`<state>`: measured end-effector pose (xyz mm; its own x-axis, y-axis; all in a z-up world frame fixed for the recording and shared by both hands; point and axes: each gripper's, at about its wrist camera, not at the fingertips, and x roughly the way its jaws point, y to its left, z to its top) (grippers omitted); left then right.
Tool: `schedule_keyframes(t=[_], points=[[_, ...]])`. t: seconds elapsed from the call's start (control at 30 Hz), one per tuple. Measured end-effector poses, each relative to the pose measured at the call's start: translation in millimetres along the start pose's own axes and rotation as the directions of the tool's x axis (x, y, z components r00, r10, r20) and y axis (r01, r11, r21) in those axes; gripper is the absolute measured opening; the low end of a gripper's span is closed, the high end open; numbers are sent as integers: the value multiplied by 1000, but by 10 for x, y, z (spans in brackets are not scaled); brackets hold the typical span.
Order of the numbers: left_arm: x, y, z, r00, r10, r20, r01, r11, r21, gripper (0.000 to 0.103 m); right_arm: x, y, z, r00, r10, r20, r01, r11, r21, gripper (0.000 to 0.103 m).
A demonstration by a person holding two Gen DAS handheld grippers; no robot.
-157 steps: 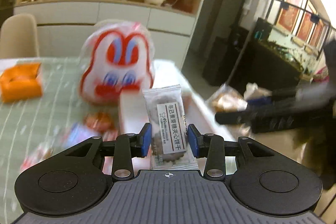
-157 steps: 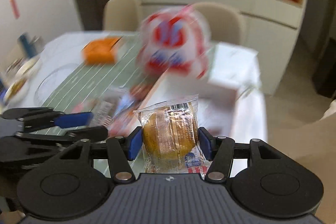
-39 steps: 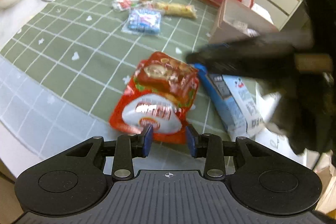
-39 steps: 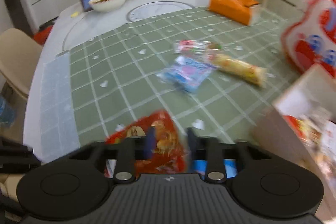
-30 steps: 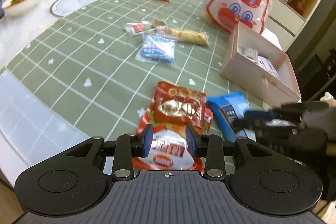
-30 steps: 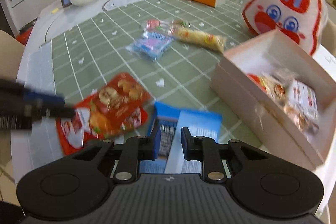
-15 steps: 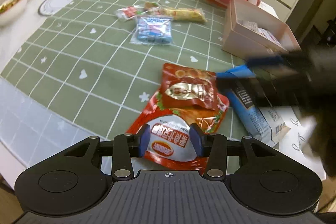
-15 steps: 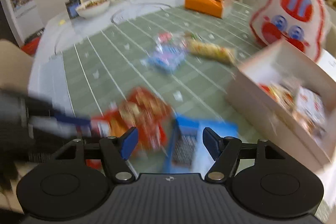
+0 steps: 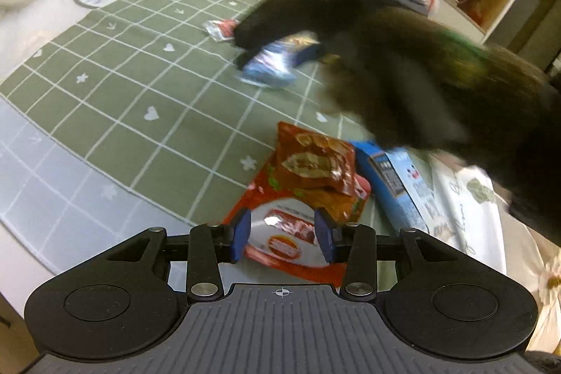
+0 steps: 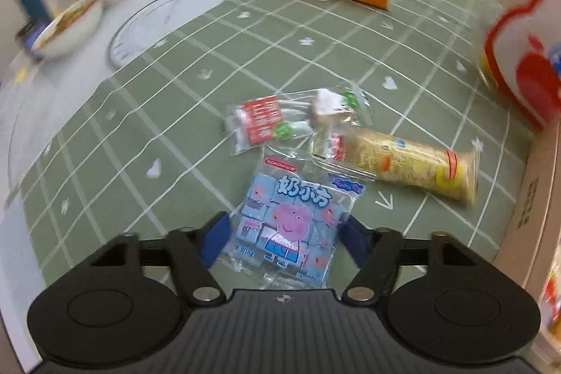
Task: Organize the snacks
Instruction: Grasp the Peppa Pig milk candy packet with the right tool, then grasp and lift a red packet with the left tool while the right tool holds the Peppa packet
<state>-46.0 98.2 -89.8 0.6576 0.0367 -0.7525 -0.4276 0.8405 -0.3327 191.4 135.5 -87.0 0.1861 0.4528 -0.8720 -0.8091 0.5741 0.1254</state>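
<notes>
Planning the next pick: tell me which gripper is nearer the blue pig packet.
Right. The right gripper straddles the blue pig packet, jaws closing. The left gripper sits over the red pouch, well short of it.

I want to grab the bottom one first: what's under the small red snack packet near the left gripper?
A larger red pouch lies under the small red packet, on the green cloth. Its upper part is covered.
</notes>
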Motion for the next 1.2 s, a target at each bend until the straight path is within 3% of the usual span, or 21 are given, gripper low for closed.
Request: schedule_keyframes(t=[0.1, 0.23, 0.37, 0.57, 0.67, 0.8, 0.87, 0.93, 1.0, 1.07, 1.13, 1.2], points=[[64, -26, 113, 1000, -1, 9, 1, 1000, 12, 45, -356, -127, -287, 1000, 6, 22, -4, 998, -69, 60], [219, -223, 289, 1000, -10, -1, 10, 998, 62, 45, -765, -396, -815, 995, -80, 53, 85, 990, -109, 61], [456, -451, 410, 999, 38, -35, -32, 990, 138, 45, -967, -702, -1297, 989, -142, 45, 143, 989, -30, 61], [648, -648, 459, 991, 110, -71, -93, 974, 206, 45, -1205, -936, -1775, 991, -93, 98, 82, 990, 114, 61], [569, -658, 413, 990, 103, -91, -81, 972, 220, 45, -1219, -912, -1860, 990, -90, 112, 81, 993, 85, 61], [433, -687, 233, 986, 35, -160, 9, 965, 264, 44, -1159, -893, -1778, 988, -94, 123, 88, 995, 51, 61], [400, -724, 133, 987, 67, -144, -13, 937, 349, 45, -1116, -894, -1728, 987, -94, 129, 87, 994, 58, 61], [411, -676, 116, 979, 152, -135, -89, 918, 387, 47, -1088, -867, -1677, 987, -95, 132, 88, 995, 54, 61], [397, -516, 153, 976, 157, -149, -101, 939, 328, 56, -1075, -840, -1660, 986, -94, 135, 90, 995, 38, 61], [366, -392, 202, 972, 181, -149, -134, 950, 282, 58, -1076, -840, -1669, 987, -88, 136, 84, 996, 34, 61], [339, -364, 255, 968, 213, -132, -173, 948, 267, 51, -1077, -877, -1691, 988, -79, 134, 73, 996, 48, 61], [333, -342, 344, 979, 152, -139, -124, 974, 190, 47, -1083, -913, -1714, 988, -74, 134, 66, 996, 65, 61]])
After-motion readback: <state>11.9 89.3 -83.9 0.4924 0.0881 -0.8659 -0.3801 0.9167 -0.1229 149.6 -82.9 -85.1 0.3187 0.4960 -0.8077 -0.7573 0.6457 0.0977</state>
